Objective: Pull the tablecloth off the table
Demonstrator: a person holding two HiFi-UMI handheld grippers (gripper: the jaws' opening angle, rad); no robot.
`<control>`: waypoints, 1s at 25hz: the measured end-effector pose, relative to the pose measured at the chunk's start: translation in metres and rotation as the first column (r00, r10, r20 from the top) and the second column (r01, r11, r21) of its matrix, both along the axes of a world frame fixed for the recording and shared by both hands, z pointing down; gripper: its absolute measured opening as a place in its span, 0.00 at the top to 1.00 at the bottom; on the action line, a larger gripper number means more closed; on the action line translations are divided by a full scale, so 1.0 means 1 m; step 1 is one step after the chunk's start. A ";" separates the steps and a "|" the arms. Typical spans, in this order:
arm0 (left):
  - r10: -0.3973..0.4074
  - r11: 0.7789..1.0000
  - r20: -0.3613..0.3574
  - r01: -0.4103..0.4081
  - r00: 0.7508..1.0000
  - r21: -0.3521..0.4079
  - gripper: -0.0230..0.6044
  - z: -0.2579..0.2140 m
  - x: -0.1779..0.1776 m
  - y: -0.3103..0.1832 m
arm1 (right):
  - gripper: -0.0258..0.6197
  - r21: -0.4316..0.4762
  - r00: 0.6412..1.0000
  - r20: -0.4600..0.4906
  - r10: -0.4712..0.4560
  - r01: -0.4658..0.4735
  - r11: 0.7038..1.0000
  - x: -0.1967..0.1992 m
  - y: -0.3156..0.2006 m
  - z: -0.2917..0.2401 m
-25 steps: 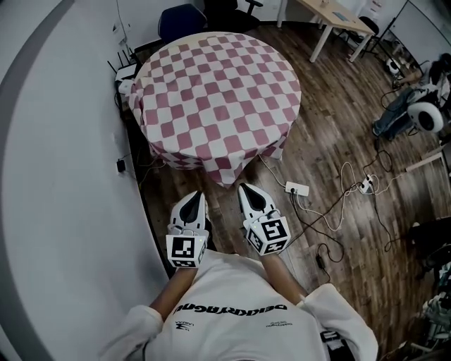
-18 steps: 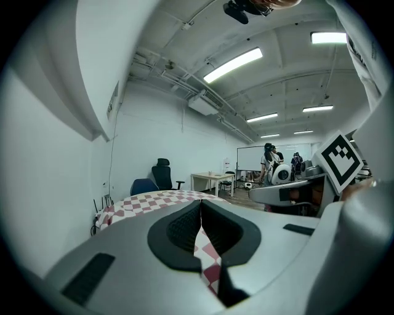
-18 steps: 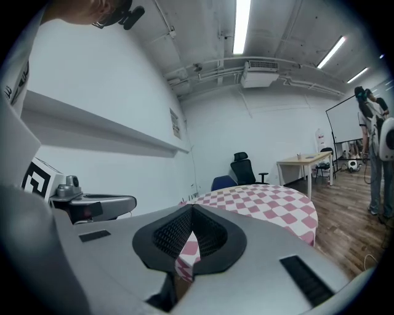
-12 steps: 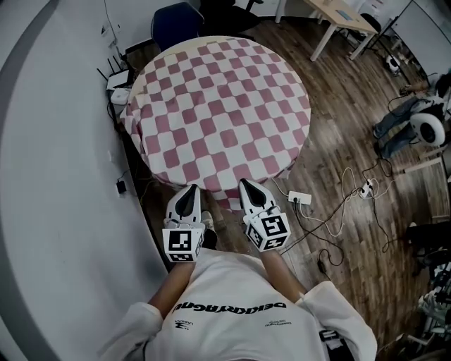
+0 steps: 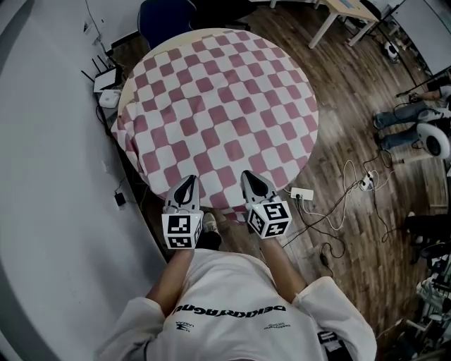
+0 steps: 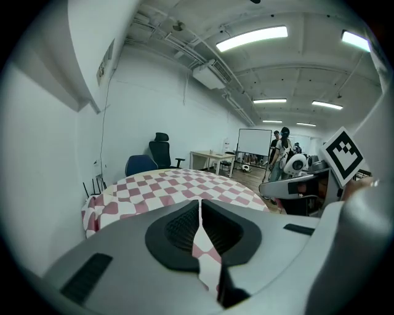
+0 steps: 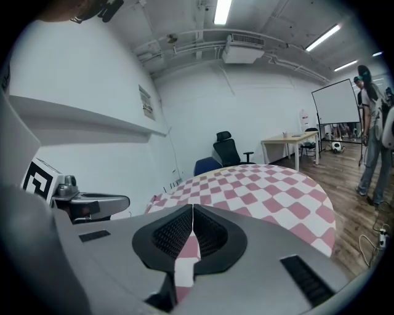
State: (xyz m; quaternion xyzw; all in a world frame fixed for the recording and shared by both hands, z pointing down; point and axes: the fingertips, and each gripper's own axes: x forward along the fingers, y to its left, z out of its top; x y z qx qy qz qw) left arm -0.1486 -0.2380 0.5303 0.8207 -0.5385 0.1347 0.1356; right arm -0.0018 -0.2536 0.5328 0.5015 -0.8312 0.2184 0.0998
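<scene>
A round table wears a red-and-white checked tablecloth (image 5: 218, 106) that hangs down all round its edge. My left gripper (image 5: 187, 180) and right gripper (image 5: 249, 175) are side by side, tips just over the cloth's near edge. Both are shut with nothing between the pads. In the left gripper view the shut gripper (image 6: 200, 202) points across the tablecloth (image 6: 178, 184), which shows through the slit behind the tips. The right gripper view shows the same: shut gripper (image 7: 192, 207), with the tablecloth (image 7: 271, 191) spreading ahead and to the right.
A white wall runs close along the table's left side, with a white box (image 5: 106, 81) on the floor. A blue chair (image 5: 165, 13) stands behind the table. A power strip (image 5: 304, 192) and cables (image 5: 352, 190) lie on the wooden floor to the right. A person's legs (image 5: 402, 116) show at far right.
The person has stepped up to the table. Both grippers went from over the floor to over the cloth's near edge, shut throughout.
</scene>
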 end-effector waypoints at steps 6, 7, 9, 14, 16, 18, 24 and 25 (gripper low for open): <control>-0.001 0.996 -0.015 0.000 1.000 -0.090 0.73 0.045 -0.008 -0.073 | 0.80 -0.063 0.999 -0.040 0.015 -0.018 0.998 -0.014 -0.073 0.042; -0.006 0.995 -0.010 0.005 1.000 -0.097 0.72 0.053 -0.010 -0.084 | 0.75 -0.077 0.999 -0.048 0.017 -0.021 0.997 -0.017 -0.084 0.050; -0.014 0.993 0.000 0.014 1.000 -0.116 0.69 0.068 -0.014 -0.105 | 0.66 -0.108 0.998 -0.065 0.023 -0.030 0.994 -0.020 -0.104 0.069; -0.013 0.986 0.005 0.014 1.000 -0.168 0.61 0.102 -0.019 -0.148 | 0.60 -0.157 0.996 -0.078 0.040 -0.052 0.986 -0.027 -0.147 0.102; -0.002 0.984 0.014 0.005 1.000 -0.178 0.59 0.112 -0.019 -0.159 | 0.58 -0.171 0.995 -0.080 0.060 -0.073 0.983 -0.026 -0.159 0.110; 0.003 0.981 0.020 0.001 1.000 -0.193 0.57 0.123 -0.019 -0.166 | 0.55 -0.190 0.993 -0.094 0.067 -0.084 0.978 -0.025 -0.167 0.121; 0.024 0.964 0.028 -0.016 0.999 -0.265 0.47 0.161 -0.020 -0.195 | 0.52 -0.272 0.992 -0.115 0.049 -0.079 0.959 -0.016 -0.197 0.161; 0.029 0.961 0.031 -0.019 0.999 -0.275 0.46 0.168 -0.021 -0.201 | 0.52 -0.279 0.991 -0.128 0.050 -0.085 0.956 -0.013 -0.204 0.167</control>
